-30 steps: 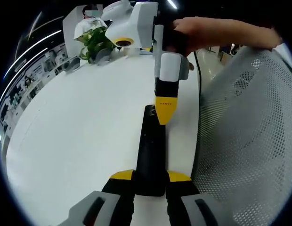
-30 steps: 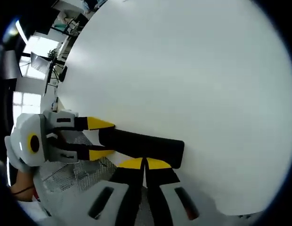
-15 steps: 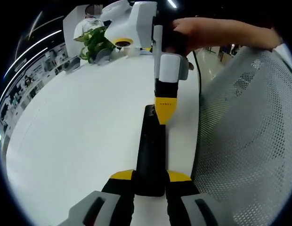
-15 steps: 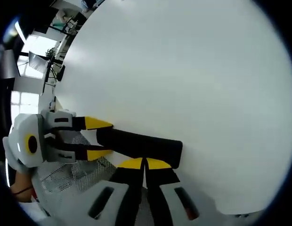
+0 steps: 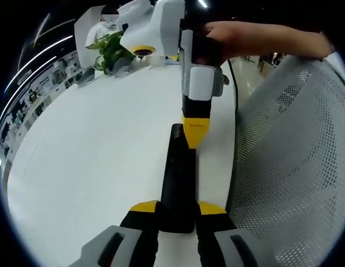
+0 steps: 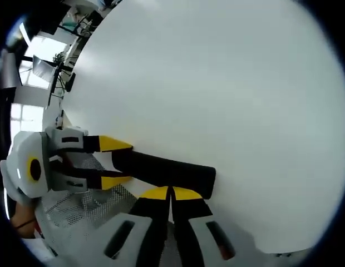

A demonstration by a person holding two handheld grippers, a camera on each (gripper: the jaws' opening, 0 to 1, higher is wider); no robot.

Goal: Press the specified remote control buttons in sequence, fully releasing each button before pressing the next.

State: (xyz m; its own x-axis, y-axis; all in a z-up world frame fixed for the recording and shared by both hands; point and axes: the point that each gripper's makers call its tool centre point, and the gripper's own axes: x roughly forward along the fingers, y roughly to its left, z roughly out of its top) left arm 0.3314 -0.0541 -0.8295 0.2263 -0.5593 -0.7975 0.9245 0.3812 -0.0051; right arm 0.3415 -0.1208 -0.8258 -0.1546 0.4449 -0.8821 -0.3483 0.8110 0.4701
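Gripping the near end of a black remote control (image 5: 177, 183) between its yellow-tipped jaws, the left gripper (image 5: 178, 209) held it flat on the white table (image 5: 89, 156). The right gripper (image 5: 194, 136), jaws pressed together, touched its tip to the remote's far end beside a mesh chair back (image 5: 295, 167).

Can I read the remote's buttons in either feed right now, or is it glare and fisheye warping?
Left gripper view: the remote is a flat black strip, no buttons legible; the white table is evenly lit with little shadow, its edge bowed by the fisheye. Right gripper view: the table is nearly blown out and featureless, and the remote shows only as a dark bar.
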